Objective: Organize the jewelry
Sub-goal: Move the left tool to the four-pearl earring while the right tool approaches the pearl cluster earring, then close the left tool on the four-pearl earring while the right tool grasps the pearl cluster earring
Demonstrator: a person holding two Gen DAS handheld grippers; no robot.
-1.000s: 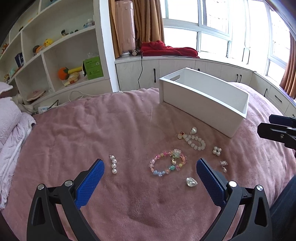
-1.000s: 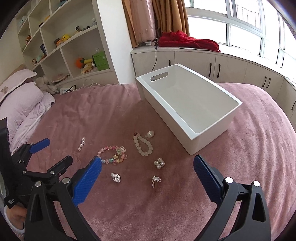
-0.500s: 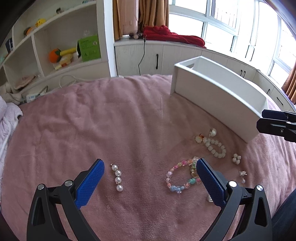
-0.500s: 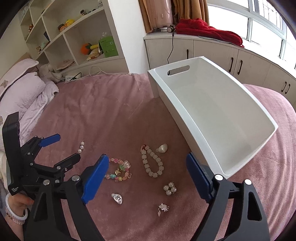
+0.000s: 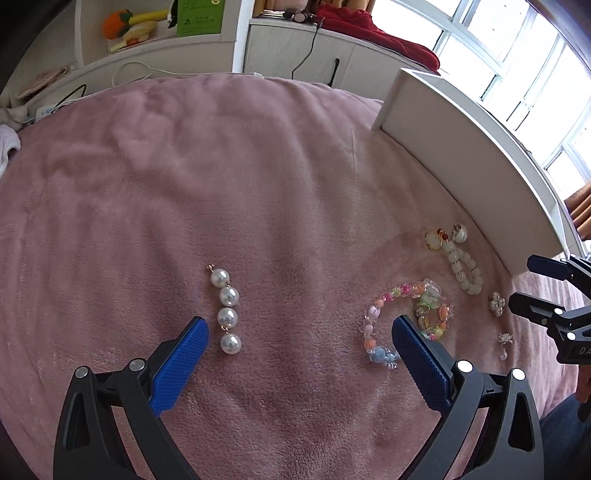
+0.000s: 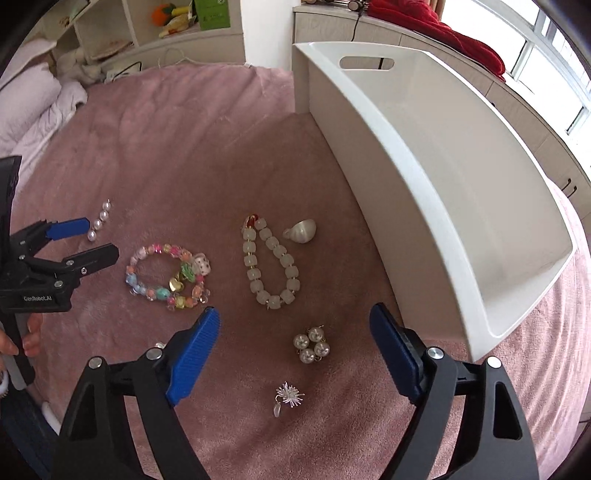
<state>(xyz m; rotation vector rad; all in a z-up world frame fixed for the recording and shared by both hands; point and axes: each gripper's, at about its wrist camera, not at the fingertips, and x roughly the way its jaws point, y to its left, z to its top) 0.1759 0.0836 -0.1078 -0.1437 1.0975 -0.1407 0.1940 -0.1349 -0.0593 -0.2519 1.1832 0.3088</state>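
Note:
Jewelry lies on a pink blanket (image 5: 258,166). My left gripper (image 5: 299,330) is open and low over it, with a pearl strand (image 5: 226,311) just inside its left finger and a colourful bead bracelet (image 5: 406,314) at its right finger. My right gripper (image 6: 293,328) is open and empty above a pearl cluster earring (image 6: 312,345) and a silver spiky pendant (image 6: 290,396). A white bead bracelet (image 6: 269,264), a shell piece (image 6: 303,230) and the colourful bracelet (image 6: 168,275) lie ahead of it. The white bin (image 6: 373,177) stands empty at the right.
Open shelves (image 5: 147,33) with toys and a green box stand beyond the bed. White cabinets (image 6: 517,99) with a red cloth (image 6: 443,33) run under the windows. Pale bedding (image 6: 40,107) lies at the far left. The bin's side (image 5: 461,147) stands right of the left gripper.
Both grippers have moved forward and down toward the jewelry. The left has shifted left toward the pearl strand; the right has closed in on the pearl cluster. Both stay open.

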